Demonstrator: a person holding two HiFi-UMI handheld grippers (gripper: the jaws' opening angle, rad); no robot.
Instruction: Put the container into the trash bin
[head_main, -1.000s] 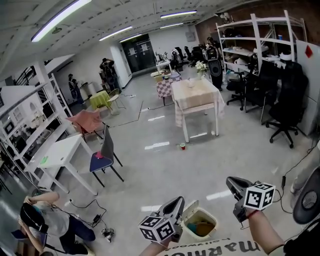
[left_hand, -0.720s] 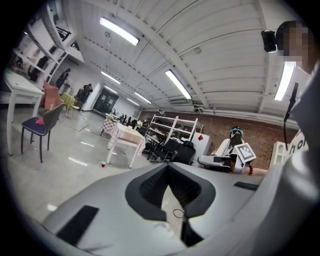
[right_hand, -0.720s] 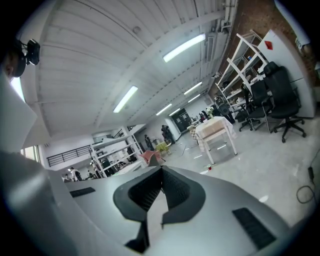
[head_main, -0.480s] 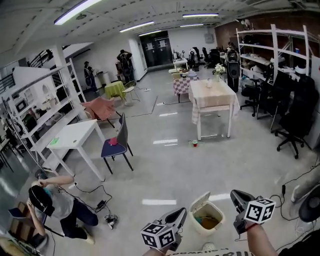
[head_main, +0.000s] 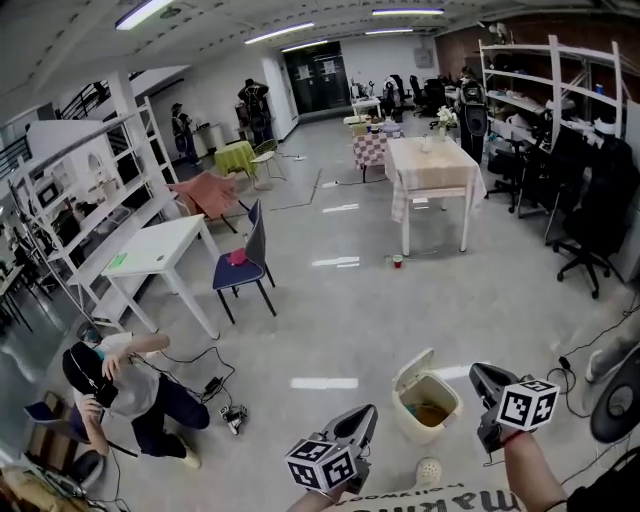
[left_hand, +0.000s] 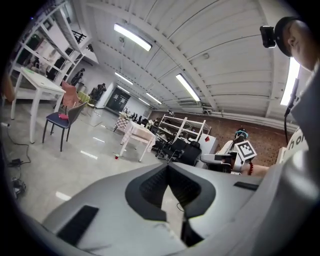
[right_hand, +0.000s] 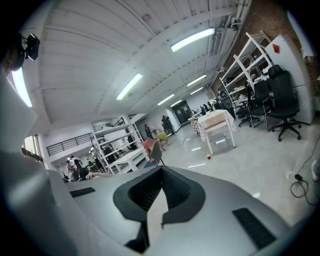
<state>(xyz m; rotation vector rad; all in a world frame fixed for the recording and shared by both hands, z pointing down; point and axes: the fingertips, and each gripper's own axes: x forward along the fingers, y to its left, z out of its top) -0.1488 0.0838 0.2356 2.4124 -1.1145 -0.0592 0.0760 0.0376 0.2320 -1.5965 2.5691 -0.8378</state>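
Head view: trash bin (head_main: 412, 410) stands on the grey floor, lid tipped open, between the left gripper (head_main: 368, 412) and the right gripper (head_main: 476, 371). A brown-orange item (head_main: 432, 412) lies inside the bin; cannot tell whether it is the container. A small white dotted object (head_main: 428, 470) lies on the floor just beside the bin.

Left gripper view: jaws together at the tips, nothing between them. Right gripper view: same, jaws closed and empty.

A crouching person (head_main: 125, 390) is at far left, well apart from the bin.
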